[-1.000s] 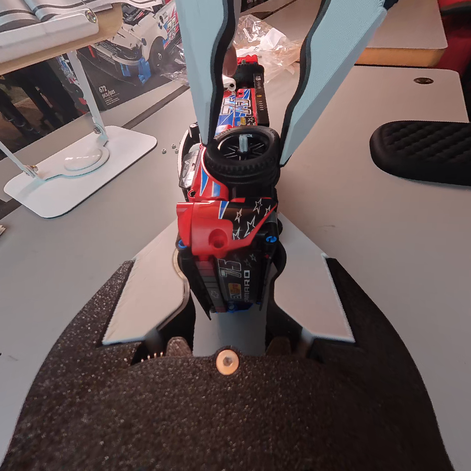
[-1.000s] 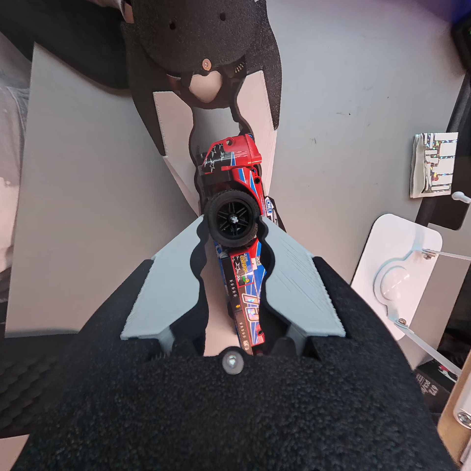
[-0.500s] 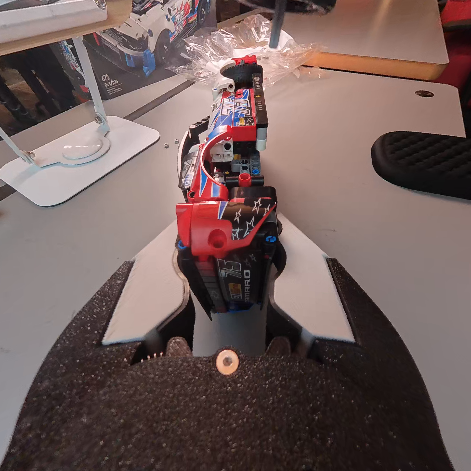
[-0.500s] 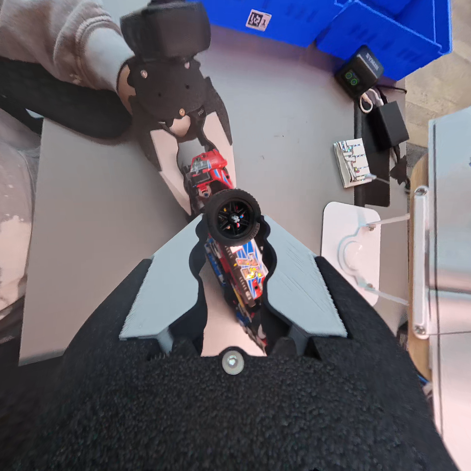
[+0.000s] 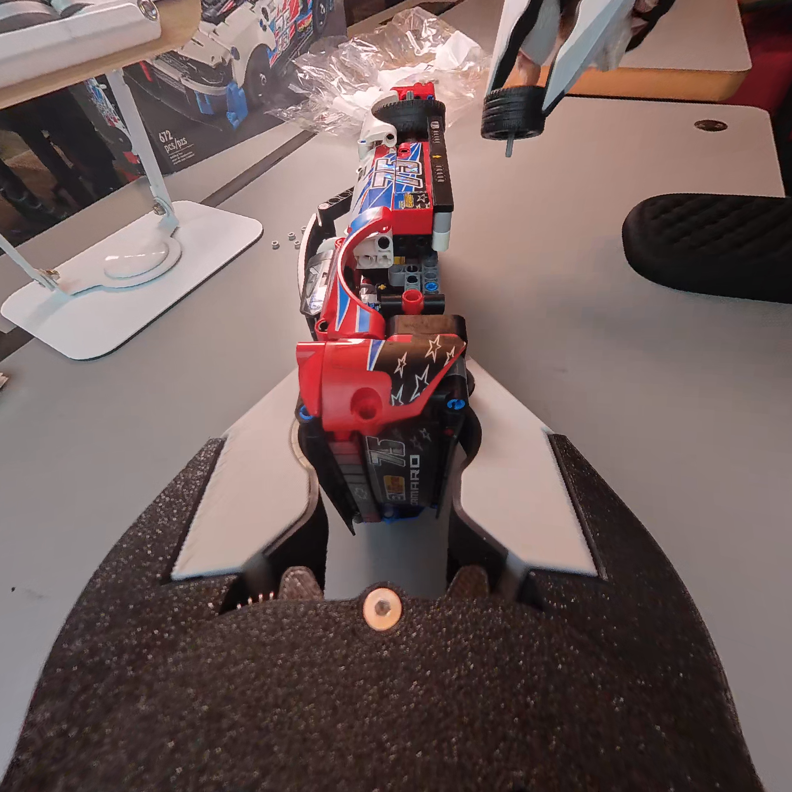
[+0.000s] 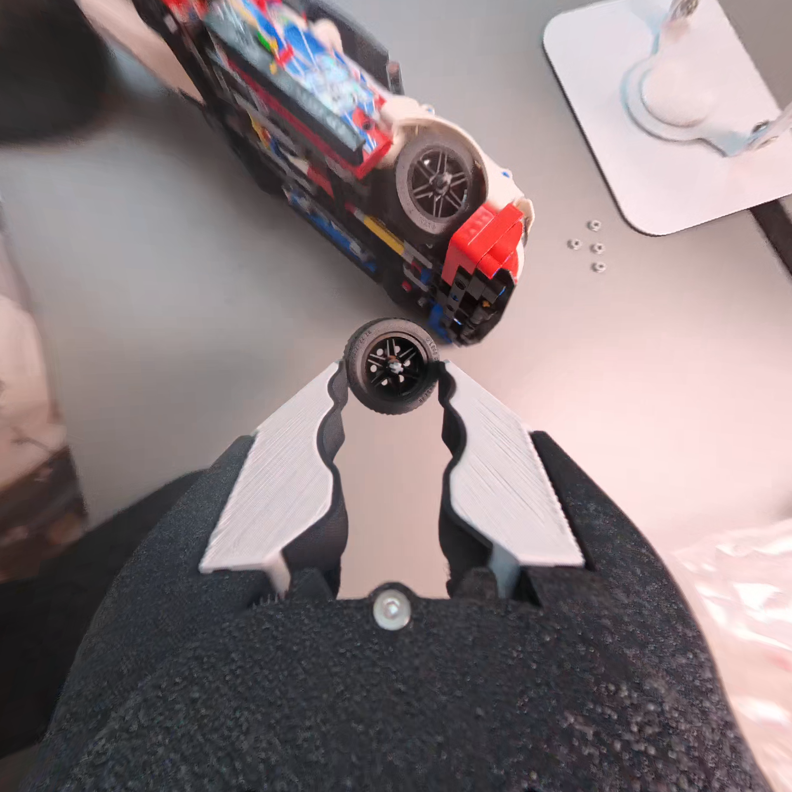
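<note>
While our left gripper (image 5: 381, 433) clamps the tail of the brick-built car (image 5: 388, 274), keeping it steady on its side on the grey table (image 5: 600, 385), our right gripper (image 6: 391, 372) pinches a loose black wheel (image 6: 393, 372) by its tread, its axle clear, just beside the car's nose.

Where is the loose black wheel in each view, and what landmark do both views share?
Left wrist view: the loose black wheel is at upper right, pinched by the right gripper.
Right wrist view: the wheel is at centre, between that gripper's fingertips.
Shared landmark: the toy car lying on its side.
</note>
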Motion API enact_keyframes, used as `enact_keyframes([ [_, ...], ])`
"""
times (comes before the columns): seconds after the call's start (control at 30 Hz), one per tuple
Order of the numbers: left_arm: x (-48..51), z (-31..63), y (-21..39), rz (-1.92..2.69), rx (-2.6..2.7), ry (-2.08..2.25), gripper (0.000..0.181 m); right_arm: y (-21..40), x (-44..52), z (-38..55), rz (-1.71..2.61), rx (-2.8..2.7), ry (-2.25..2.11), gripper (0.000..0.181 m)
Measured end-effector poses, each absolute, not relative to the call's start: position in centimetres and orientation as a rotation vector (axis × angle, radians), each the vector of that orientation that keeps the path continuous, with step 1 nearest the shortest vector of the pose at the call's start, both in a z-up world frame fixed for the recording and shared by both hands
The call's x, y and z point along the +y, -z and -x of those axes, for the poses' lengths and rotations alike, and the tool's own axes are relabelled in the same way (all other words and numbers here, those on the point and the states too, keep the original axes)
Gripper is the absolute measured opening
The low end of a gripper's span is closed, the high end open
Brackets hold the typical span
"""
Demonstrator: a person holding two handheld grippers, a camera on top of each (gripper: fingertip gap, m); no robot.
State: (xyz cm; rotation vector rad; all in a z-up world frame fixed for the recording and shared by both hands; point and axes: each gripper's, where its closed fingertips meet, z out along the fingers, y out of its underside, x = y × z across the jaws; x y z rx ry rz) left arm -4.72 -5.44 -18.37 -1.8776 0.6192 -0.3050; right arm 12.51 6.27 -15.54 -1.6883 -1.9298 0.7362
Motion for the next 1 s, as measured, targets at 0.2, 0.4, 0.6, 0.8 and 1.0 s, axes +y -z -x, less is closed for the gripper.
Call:
enact_keyframes([
  [0.2,-5.4,4.8,18.3,1.864,0.607,0.332,0.063,10.7,5.2,-12.4,1.657,-1.557,-1.569,0.041],
  [0.4,-5.4,4.7,18.2,1.846,0.611,0.336,0.063,9.6,4.5,-12.6,1.595,-1.491,-1.72,0.041],
  [0.6,-5.5,4.7,18.1,1.833,0.622,0.327,0.064,9.6,3.7,-12.0,1.579,-1.526,-1.698,0.042],
  [0.8,-5.6,4.6,18.2,1.823,0.635,0.315,0.064,10.9,2.9,-10.7,1.561,-1.655,-1.454,0.042],
  [1.0,-5.5,4.6,18.2,1.816,0.637,0.315,0.065,8.9,-2.3,-7.1,1.334,-1.832,-1.294,0.042],
])
